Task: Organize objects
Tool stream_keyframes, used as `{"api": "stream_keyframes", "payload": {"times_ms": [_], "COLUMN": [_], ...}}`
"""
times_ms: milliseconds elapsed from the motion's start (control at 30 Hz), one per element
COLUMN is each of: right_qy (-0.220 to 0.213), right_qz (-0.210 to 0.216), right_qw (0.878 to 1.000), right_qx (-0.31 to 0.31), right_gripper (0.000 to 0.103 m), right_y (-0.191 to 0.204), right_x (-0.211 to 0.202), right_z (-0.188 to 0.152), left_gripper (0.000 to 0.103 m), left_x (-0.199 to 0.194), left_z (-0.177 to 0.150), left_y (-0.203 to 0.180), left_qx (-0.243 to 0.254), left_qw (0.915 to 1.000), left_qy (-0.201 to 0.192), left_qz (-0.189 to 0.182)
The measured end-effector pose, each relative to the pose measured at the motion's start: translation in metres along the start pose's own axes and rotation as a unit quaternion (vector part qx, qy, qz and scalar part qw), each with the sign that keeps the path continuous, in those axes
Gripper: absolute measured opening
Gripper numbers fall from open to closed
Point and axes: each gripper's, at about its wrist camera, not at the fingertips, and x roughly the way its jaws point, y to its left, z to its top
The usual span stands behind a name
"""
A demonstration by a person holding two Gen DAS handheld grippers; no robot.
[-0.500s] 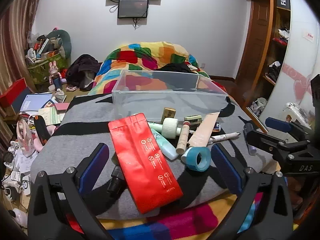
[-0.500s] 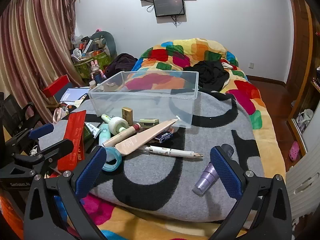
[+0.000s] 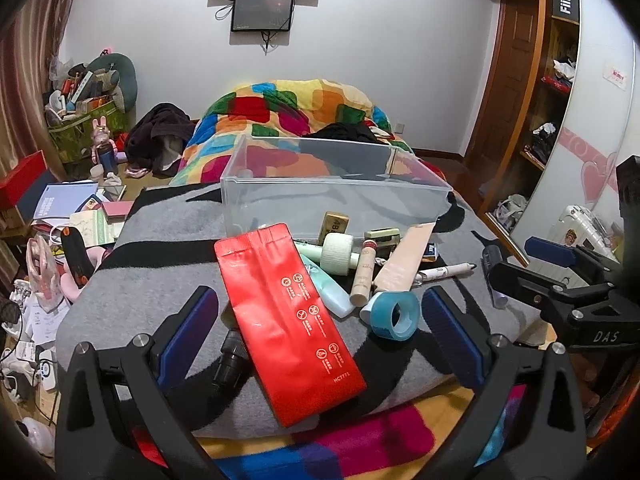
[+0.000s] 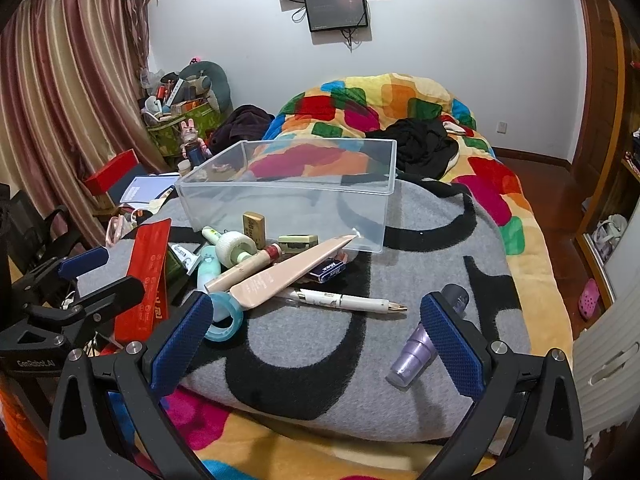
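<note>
Left wrist view: the left gripper [image 3: 320, 320] hangs over the near edge of the grey blanket [image 3: 160, 240], its 2 blue-padded fingers spread wide and released, nothing between the pads. Just beyond them lies 1 red pouch [image 3: 288, 312], resting partly on 1 black bottle [image 3: 230, 360]. To its right sit 1 blue tape ring [image 3: 394, 314], 1 pale green tube [image 3: 332, 292], 1 beige stick [image 3: 364, 272], 1 white gauze roll [image 3: 338, 250], 1 long peach tube [image 3: 404, 260] and 1 white pen [image 3: 444, 271]. Farther off stands 1 clear plastic bin [image 3: 332, 188], with 1 small tan block [image 3: 335, 226] upright against its near wall. The other gripper shows at the right edge.

Right wrist view: the right gripper [image 4: 316, 340] is likewise wide open and grasps nothing. 1 purple bottle [image 4: 420, 346] lies beside its right finger. The tape ring [image 4: 224, 316] lies just beside the left finger. The pen [image 4: 344, 301] lies across the middle, nearer than the peach tube [image 4: 288, 276]. 1 small blue box [image 4: 328, 270] peeks from under that tube. The bin [image 4: 288, 192] stands beyond the pile.
</note>
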Motion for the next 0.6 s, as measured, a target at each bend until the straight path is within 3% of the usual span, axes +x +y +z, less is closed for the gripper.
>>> {"api": "stream_keyframes", "payload": {"times_ms": [600], "right_qy": [-0.005], "right_qz": [-0.001], "right_qw": [1.0], "right_qx": [-0.009], "right_gripper": [0.103], "right_y": [0.0091], "right_x": [-0.0049], "right_z": [0.0002], "left_gripper": [0.103], "left_x": [-0.0051], "left_z": [0.0038], "left_y": [-0.0002], "left_qx": [-0.008], "left_qw": [0.9999], "left_qy": [-0.01], "left_qz": [0.001]}}
